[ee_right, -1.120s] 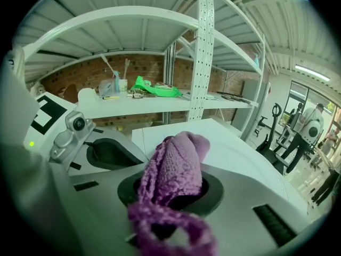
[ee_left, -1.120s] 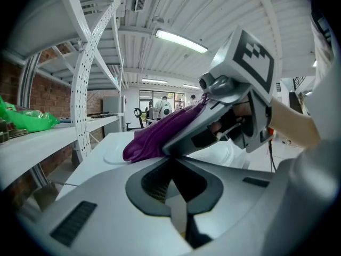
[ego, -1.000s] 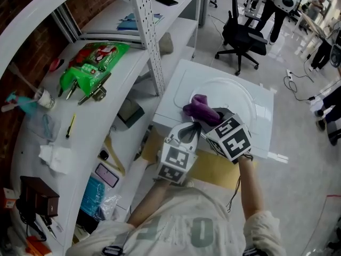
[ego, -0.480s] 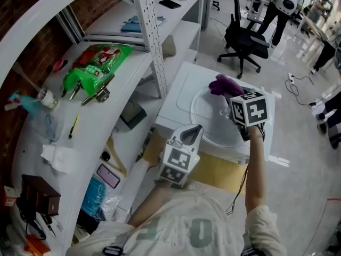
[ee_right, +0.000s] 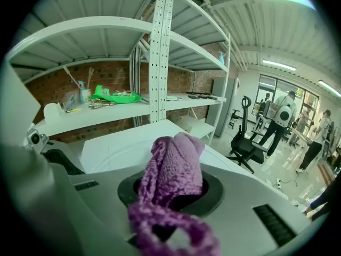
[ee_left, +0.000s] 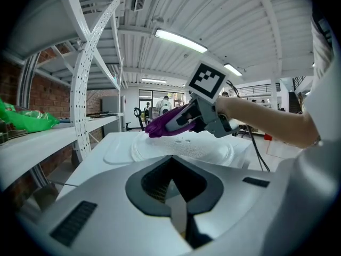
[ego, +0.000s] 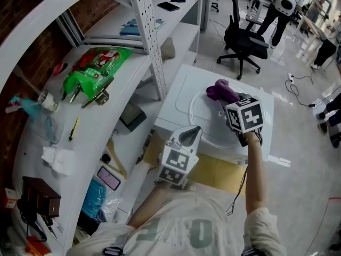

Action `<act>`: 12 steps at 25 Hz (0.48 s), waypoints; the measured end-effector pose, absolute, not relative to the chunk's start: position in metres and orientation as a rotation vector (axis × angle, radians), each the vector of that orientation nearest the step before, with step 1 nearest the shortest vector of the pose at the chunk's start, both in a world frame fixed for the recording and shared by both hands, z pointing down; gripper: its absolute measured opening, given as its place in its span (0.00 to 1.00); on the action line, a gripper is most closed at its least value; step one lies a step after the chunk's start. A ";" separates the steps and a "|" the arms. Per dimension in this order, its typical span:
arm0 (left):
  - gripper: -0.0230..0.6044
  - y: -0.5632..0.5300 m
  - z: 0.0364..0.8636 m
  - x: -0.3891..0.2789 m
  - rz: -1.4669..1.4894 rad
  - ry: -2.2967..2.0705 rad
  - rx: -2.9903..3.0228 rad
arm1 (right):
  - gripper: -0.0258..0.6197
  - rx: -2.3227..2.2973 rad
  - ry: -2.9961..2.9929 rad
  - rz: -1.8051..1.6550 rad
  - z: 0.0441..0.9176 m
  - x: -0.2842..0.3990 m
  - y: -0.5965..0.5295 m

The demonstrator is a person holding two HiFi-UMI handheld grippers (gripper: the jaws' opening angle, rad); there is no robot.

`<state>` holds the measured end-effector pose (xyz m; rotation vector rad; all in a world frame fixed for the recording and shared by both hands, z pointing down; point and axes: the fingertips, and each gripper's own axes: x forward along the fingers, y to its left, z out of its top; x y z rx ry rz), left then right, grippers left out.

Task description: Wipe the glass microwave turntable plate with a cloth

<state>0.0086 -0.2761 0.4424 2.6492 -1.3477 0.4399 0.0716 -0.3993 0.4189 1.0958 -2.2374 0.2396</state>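
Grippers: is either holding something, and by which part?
The right gripper grips the purple knitted cloth by one bunched end between its jaws; the rest sticks out ahead. The left gripper holds nothing, jaws together.

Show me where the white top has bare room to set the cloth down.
Bare: the strip of white top between the glass plate and the shelf upright. Crowded: the plate's far side, where the right gripper holds the purple cloth, and the shelf with the green bag.

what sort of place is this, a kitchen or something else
Probably a workshop or lab rather than a kitchen: white perforated metal shelving holding tools, a black office chair on a shiny open floor, and a bare brick wall behind.
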 end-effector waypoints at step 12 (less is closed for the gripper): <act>0.04 -0.277 0.442 0.008 0.435 -1.363 2.650 | 0.13 0.926 -2.294 0.199 0.427 0.045 -0.304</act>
